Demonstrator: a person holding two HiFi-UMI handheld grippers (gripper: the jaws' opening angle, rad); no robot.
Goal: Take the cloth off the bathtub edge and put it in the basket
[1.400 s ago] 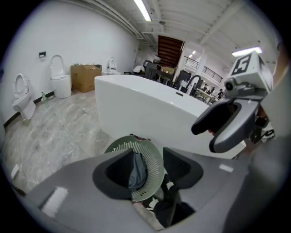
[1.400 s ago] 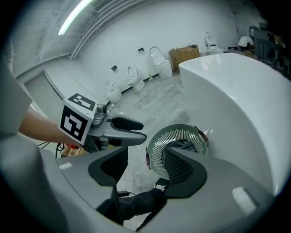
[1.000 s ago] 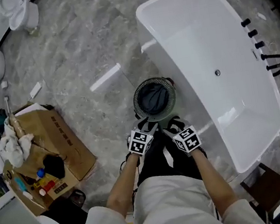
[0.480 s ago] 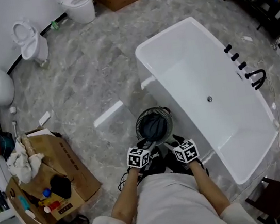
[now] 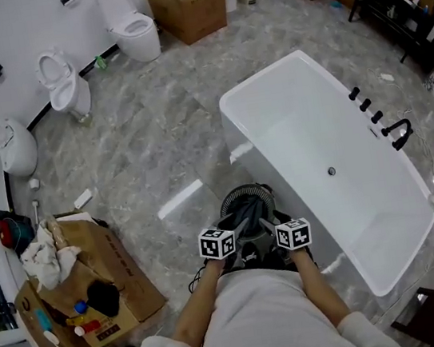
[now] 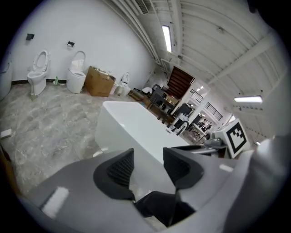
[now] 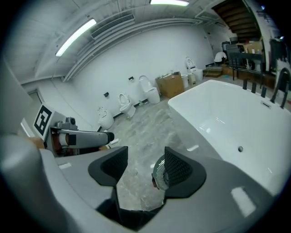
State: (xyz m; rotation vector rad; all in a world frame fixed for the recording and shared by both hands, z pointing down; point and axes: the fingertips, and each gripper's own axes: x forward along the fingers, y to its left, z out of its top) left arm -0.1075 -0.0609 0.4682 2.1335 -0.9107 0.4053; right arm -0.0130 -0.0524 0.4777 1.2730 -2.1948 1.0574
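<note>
The basket (image 5: 224, 205) stands against the near outer wall of the bathtub (image 5: 264, 81), with the dark cloth (image 5: 242, 205) inside it. Open marble floor (image 5: 147, 139) spreads left of the bathtub. The left gripper (image 6: 148, 166) and right gripper (image 7: 144, 164) hang beside that wall, jaws apart, nothing between them.

White toilet (image 5: 133, 29) by the wall, cardboard box (image 5: 191, 11) beside it, grey marble floor (image 5: 138, 132)
</note>
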